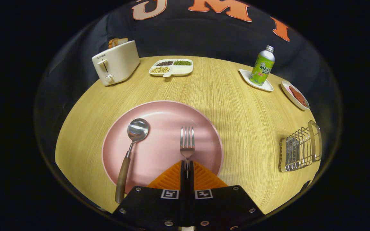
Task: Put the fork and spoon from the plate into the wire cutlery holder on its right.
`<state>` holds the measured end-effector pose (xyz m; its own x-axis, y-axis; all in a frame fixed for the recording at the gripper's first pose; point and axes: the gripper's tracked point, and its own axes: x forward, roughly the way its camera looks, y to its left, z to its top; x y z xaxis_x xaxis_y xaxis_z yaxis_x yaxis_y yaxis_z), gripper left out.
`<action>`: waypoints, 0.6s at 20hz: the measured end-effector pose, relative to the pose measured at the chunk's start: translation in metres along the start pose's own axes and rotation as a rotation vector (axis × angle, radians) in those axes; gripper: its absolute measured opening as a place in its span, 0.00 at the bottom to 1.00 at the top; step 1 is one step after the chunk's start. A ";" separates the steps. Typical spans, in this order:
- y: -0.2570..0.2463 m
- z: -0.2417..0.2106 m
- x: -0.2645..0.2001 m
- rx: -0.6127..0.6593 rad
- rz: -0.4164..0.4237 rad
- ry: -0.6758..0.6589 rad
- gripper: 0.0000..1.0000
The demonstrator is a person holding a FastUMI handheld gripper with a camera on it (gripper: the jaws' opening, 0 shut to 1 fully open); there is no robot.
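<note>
The claw (187, 169) is clamped on the fork's (187, 142) handle over the plate (162, 112). The spoon (133, 144) lies on the plate's left; the holder (300, 150) stands by the table's (236, 106) right edge.

Light wood-grain counter (210, 93). Directly on it: pink plate (159, 112) nearest the camera, wire holder (300, 148) off to the plate's right, cream toaster (116, 62) far left, divided tray (171, 67) of beans far middle, small white dish (247, 77) under a green bottle, another dish (287, 88) beside it.
</note>
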<state>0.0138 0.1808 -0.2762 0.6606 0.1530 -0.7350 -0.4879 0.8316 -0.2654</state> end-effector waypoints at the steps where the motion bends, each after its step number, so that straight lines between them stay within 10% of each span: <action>1: 0.001 0.002 -0.004 0.013 0.013 -0.005 0.03; 12: -0.082 0.030 -0.089 0.119 0.008 -0.052 0.02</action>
<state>0.0127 0.1147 -0.1703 0.6870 0.1850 -0.7027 -0.4241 0.8873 -0.1810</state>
